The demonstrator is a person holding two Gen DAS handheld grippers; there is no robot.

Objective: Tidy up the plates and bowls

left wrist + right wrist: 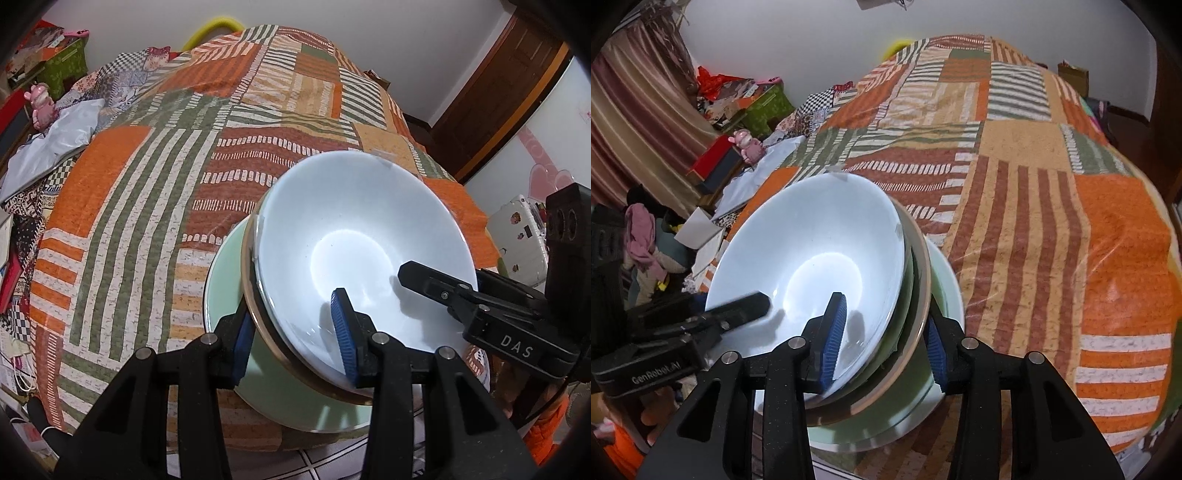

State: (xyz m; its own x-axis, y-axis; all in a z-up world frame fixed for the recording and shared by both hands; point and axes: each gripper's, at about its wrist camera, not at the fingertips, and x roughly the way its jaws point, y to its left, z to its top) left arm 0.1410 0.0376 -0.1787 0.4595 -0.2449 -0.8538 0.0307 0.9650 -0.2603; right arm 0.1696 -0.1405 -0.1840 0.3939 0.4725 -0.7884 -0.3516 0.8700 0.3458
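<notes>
Quick progress check, nearest first. The left tool (pixel 293 338) is straddling the near left edge of the stack. One blue pad is inside the white bowl (pixel 354 221), the other is outside against the brown-rimmed bowl (pixel 248 280) under it, so it's pinching both rims together. The right tool (pixel 884 339) straddles the opposite edge the same way, one pad in the white bowl and one outside. I honestly can't tell if it's actually squeezing or just sitting around the rims.

The stack itself: white bowl nested in the brown-rimmed bowl, and both over a pale green plate (pixel 221 280). That sits at the near end of the bed, on the patchwork quilt (pixel 147 184). The bowls look a bit tipped against the plate, so I can't say they're fully settled on it.

Past that it's all bare quilt, with no other plates or bowls anywhere on it. Way off at the far side there's just room clutter, like a pink toy (pixel 38 105).

My read: the sorting is pretty much done, since everything's gathered into one pile. What's left is letting the bowls sit flat, letting go with both tools and backing off.
</notes>
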